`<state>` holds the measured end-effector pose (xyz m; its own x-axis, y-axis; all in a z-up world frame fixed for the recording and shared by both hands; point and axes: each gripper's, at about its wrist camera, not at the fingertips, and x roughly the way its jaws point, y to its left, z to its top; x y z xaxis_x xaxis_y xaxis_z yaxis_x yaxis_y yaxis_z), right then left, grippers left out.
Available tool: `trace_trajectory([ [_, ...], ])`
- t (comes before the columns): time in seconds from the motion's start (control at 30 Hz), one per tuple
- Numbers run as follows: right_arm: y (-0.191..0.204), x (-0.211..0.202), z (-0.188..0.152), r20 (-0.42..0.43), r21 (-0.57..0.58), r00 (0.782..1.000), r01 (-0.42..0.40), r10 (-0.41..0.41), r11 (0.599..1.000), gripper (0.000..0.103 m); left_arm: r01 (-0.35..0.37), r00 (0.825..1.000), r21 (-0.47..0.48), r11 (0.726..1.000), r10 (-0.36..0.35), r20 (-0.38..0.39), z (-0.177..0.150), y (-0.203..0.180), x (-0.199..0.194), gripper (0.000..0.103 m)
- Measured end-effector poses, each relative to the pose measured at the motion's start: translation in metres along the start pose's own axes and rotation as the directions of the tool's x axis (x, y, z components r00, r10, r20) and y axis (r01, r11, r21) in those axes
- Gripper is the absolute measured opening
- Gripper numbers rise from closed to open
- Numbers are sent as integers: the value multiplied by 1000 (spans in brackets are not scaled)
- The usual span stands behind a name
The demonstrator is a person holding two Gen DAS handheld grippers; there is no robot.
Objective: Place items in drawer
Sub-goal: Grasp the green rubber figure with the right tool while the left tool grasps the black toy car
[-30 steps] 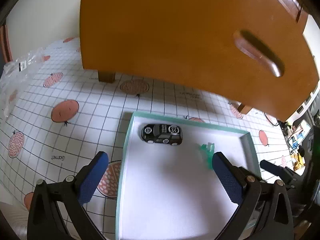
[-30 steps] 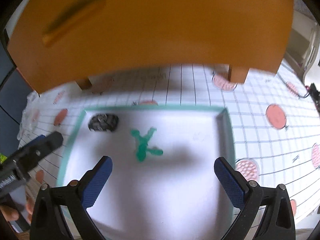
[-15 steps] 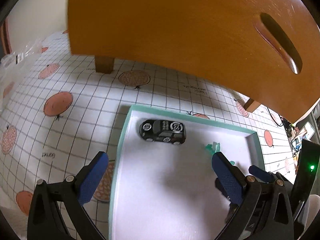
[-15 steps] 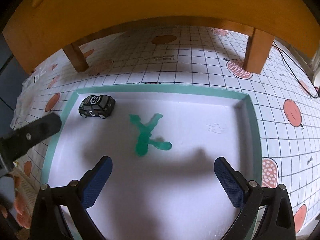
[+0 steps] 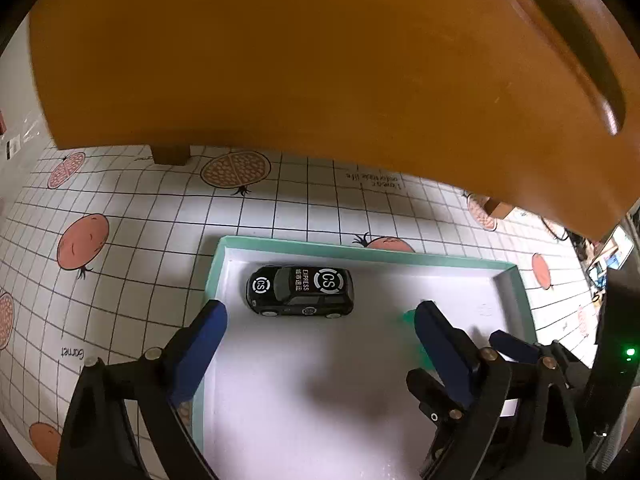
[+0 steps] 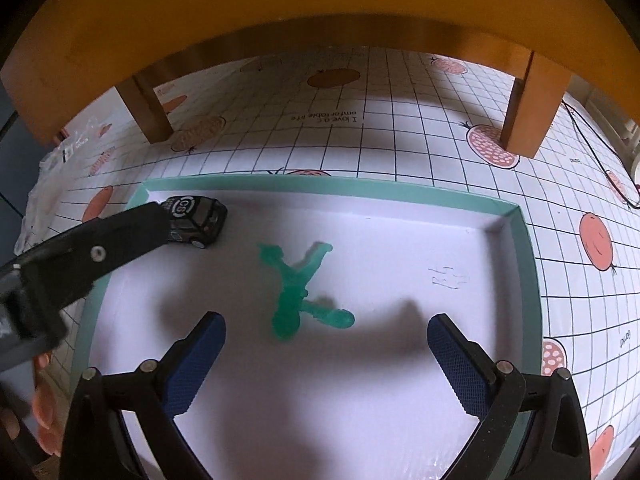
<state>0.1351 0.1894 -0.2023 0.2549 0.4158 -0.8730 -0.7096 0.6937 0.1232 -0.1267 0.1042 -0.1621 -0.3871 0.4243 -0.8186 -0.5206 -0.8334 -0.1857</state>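
Note:
A black toy car (image 5: 300,291) (image 6: 196,220) lies at the far left of a white tray with a teal rim (image 5: 360,251) (image 6: 320,182). My left gripper (image 5: 320,324) hangs open just short of the car, its fingers wide on either side. A green toy figure (image 6: 298,292) lies flat in the middle of the tray; in the left wrist view only a sliver of it (image 5: 410,316) shows behind a finger. My right gripper (image 6: 326,338) stands open just short of the figure, with nothing held. An orange wooden drawer unit (image 5: 320,60) (image 6: 320,0) on legs looms above and behind the tray, its front shut.
The table wears a white grid cloth with fruit prints (image 5: 140,220) (image 6: 400,120). Wooden legs (image 6: 532,108) of the unit stand behind the tray. A plastic bag (image 6: 64,152) lies far left. A hand (image 6: 42,412) shows at the left. A cable (image 6: 600,160) runs at the right.
Both grippers have come lower and closer to the tray. The left one now nears the car, the right one the green figure. Both stay open.

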Motion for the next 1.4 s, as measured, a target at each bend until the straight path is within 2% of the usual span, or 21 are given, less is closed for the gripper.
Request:
trace_trajectory([
  [0.13, 3, 5, 1, -10, -17, 1000, 15, -15, 1000, 99, -17, 1000, 35, 999, 17, -15, -1, -3, 12, 95],
  [0.33, 6, 10, 4, -5, -42, 999, 40, -40, 998, 91, -22, 1000, 38, 999, 22, -19, 4, -1, 24, 95],
  [0.43, 8, 10, 5, 5, -48, 999, 50, -50, 998, 83, -24, 999, 49, 998, 25, -23, 5, -3, 30, 94],
  [0.53, 13, 11, 7, 2, -73, 999, 44, -44, 996, 80, -16, 999, 45, 999, 18, -38, 5, -3, 37, 90],
  [0.67, 19, 10, 6, 13, -119, 999, 38, -36, 992, 67, -14, 998, 46, 999, 16, -55, 4, -2, 45, 86],
  [0.83, 20, 9, 7, 24, -112, 999, 42, -39, 993, 49, -28, 998, 56, 998, 31, -51, 6, -2, 49, 83],
  [0.9, 17, 8, 7, 27, -102, 999, 45, -43, 994, 43, -47, 998, 67, 997, 50, -44, 6, -1, 50, 76],
  [1.4, 7, 3, 5, 15, -49, 1000, 15, -14, 999, 38, -42, 997, 72, 997, 47, -64, -2, -1, 42, 76],
])
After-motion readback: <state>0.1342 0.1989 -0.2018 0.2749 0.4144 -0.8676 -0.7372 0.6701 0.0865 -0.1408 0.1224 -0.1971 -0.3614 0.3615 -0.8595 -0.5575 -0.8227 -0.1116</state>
